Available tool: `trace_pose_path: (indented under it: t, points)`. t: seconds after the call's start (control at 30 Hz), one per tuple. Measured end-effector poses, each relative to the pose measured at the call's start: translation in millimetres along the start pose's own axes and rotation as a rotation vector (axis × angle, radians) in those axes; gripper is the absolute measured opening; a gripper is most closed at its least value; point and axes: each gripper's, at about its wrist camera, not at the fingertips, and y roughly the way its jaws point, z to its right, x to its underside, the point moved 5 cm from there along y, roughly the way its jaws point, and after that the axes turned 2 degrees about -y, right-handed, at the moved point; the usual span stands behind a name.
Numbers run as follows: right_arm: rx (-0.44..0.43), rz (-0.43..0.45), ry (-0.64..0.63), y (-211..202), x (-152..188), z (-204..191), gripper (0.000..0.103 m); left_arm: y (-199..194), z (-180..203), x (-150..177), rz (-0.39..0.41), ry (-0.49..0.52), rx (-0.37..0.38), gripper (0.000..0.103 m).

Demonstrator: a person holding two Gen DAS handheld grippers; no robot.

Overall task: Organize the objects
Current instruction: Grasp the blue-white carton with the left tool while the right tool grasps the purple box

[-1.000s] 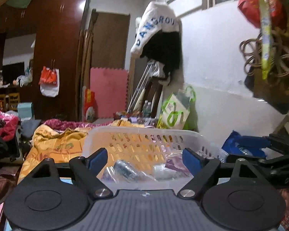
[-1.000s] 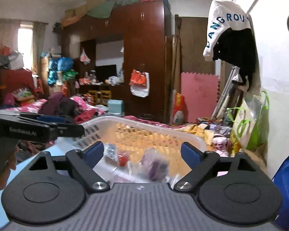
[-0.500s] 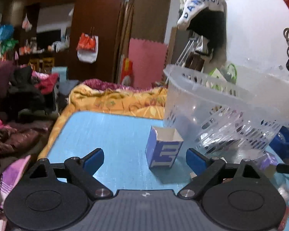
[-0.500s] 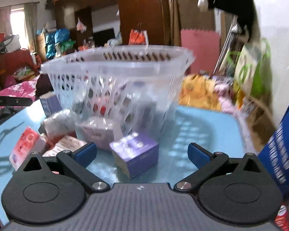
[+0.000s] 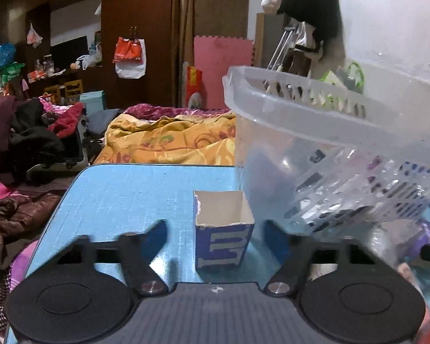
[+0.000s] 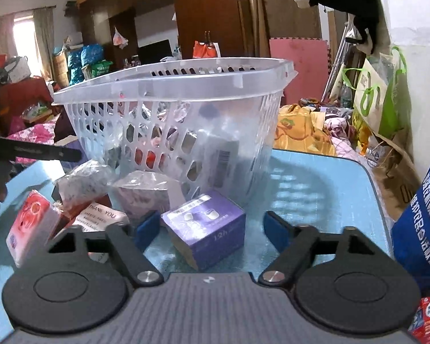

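Note:
A small open-topped blue and white carton (image 5: pixel 223 239) stands upright on the blue table (image 5: pixel 129 189). My left gripper (image 5: pixel 216 235) has it between its blurred fingers; the jaws are closing, with gaps left on both sides. A purple box (image 6: pixel 206 229) lies on the table between the fingers of my right gripper (image 6: pixel 212 229), whose jaws are also closing. Its left pad is close to the box and the right pad stands clear. A clear plastic basket (image 6: pixel 172 86) holding several items stands just behind; it looks tilted as the basket (image 5: pixel 315 106) in the left wrist view.
Left of the purple box lie a red and white packet (image 6: pixel 28 223), a "THANK YOU" card (image 6: pixel 100 216) and clear bagged items (image 6: pixel 83 180). A blue bag (image 6: pixel 418 215) crowds the right edge. Clothes and bedding (image 5: pixel 169 140) lie beyond the table.
Both grippers came down from above the basket to table level. Each pair of jaws has narrowed around a box: the left around the blue carton, the right around the purple box.

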Motion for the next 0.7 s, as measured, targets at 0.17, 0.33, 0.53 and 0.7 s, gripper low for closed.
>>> trace_pose_path:
  t: [0.17, 0.33, 0.53, 0.7]
  points:
    - [-0.024, -0.009, 0.012, 3, -1, 0, 0.066, -7, -2, 4, 0.03, -0.002, 0.001, 0.042]
    - [-0.006, 0.004, -0.008, 1, 0, -2, 0.065, -21, -4, 8, 0.08, -0.029, 0.023, 0.043]
    - [0.014, 0.152, 0.077, -23, -1, 13, 0.064, -32, -10, 7, 0.132, -0.072, 0.026, 0.043]
    - [0.028, 0.24, 0.141, -37, -2, 22, 0.064, -30, -20, 3, 0.135, -0.119, 0.011, 0.043]
